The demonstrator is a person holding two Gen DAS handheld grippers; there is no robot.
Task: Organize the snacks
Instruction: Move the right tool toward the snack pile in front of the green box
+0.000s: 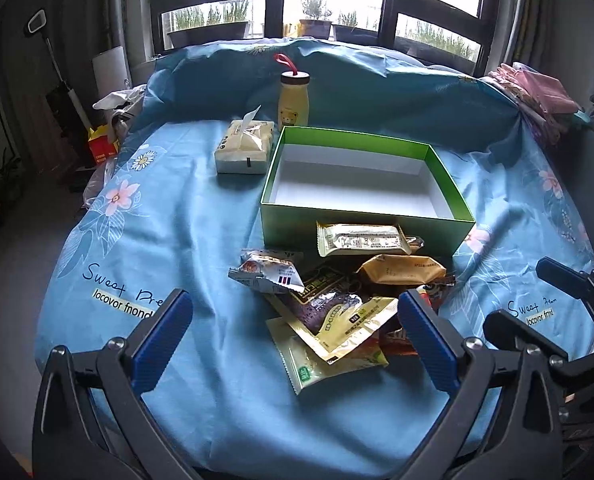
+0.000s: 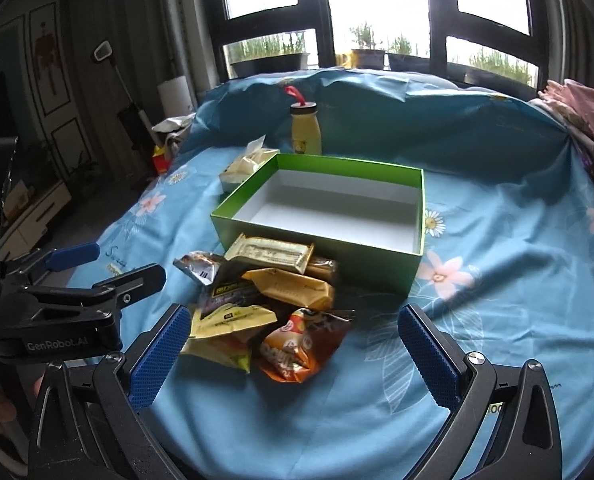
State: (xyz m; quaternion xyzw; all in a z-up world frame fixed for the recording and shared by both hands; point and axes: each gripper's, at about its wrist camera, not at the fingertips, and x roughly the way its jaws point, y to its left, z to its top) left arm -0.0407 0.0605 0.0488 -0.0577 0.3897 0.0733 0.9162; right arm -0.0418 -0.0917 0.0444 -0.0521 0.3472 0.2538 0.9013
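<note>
Nearby, crinkly foil snack packets (image 1: pixel 329 300), rectangular cardboard box (image 1: pixel 361 224).

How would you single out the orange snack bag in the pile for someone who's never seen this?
Find the open green box on the blue floral cloth. The snack pile lies against its near wall. The orange snack bag sits at the pile's nearest edge: crumpled, glossy and bright orange, while its neighbours are flatter and pale yellow, tan or dark.

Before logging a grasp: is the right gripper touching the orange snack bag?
Apart. The right wrist view shows the right gripper open, the orange snack bag lying between its fingers with blue cloth visible on both sides.
</note>
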